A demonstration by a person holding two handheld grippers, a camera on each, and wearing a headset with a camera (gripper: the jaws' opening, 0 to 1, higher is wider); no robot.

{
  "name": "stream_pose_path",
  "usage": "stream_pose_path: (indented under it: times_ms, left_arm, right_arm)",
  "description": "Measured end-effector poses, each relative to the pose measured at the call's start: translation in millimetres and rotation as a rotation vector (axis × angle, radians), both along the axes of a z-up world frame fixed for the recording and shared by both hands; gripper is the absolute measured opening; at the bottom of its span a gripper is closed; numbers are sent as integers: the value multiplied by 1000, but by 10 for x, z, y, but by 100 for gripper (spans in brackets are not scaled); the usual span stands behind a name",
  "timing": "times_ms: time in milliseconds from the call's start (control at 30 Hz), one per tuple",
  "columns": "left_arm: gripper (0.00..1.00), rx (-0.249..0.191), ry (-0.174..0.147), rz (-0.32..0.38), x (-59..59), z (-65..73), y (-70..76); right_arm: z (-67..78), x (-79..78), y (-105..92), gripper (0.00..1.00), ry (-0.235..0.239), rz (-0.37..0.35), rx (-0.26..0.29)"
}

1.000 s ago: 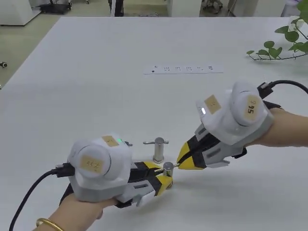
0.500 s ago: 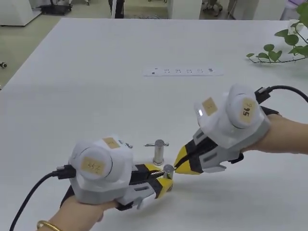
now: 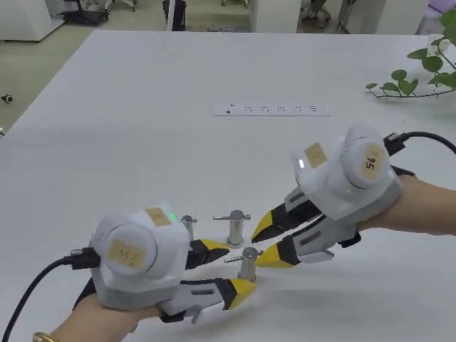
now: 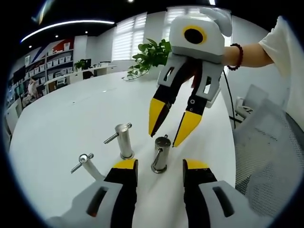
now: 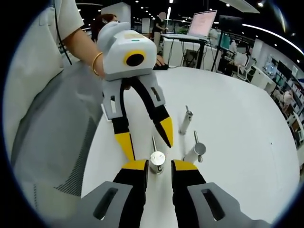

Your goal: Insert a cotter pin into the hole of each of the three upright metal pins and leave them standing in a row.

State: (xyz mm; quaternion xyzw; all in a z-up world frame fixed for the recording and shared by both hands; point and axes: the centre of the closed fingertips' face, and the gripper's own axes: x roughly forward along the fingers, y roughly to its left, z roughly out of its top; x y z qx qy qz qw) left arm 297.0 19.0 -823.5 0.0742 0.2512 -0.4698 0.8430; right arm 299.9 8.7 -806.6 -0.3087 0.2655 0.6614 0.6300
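Three short steel pins stand upright in a row. The nearest pin [image 3: 247, 265] has a thin cotter pin [image 3: 234, 258] crosswise through its head, and so does the middle pin [image 3: 235, 229]. The far pin [image 3: 188, 225] is half hidden behind a casing. The left hand-held gripper [image 3: 231, 269] and the right hand-held gripper [image 3: 263, 242] are both released, jaws spread to either side of the nearest pin. The table [image 3: 142, 107] is plain white, bearing a power strip [image 3: 272, 108] and a plant [image 3: 427, 64] — open office beyond.

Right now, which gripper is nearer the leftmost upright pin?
Left. The left gripper sits just beside the leftmost pin; the right gripper is out past the middle pin.
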Motion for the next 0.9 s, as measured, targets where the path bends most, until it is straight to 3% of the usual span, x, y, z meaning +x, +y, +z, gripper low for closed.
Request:
stream_pose_path:
  times_ms: [267, 900]
  left_arm:
    - [40, -36, 11, 16, -25, 25, 25]
    - [48, -96, 20, 66, -67, 90, 112]
  right_arm:
    - [-66, -10, 60, 20, 44, -41, 40]
    - [-106, -13, 96, 14, 65, -57, 61]
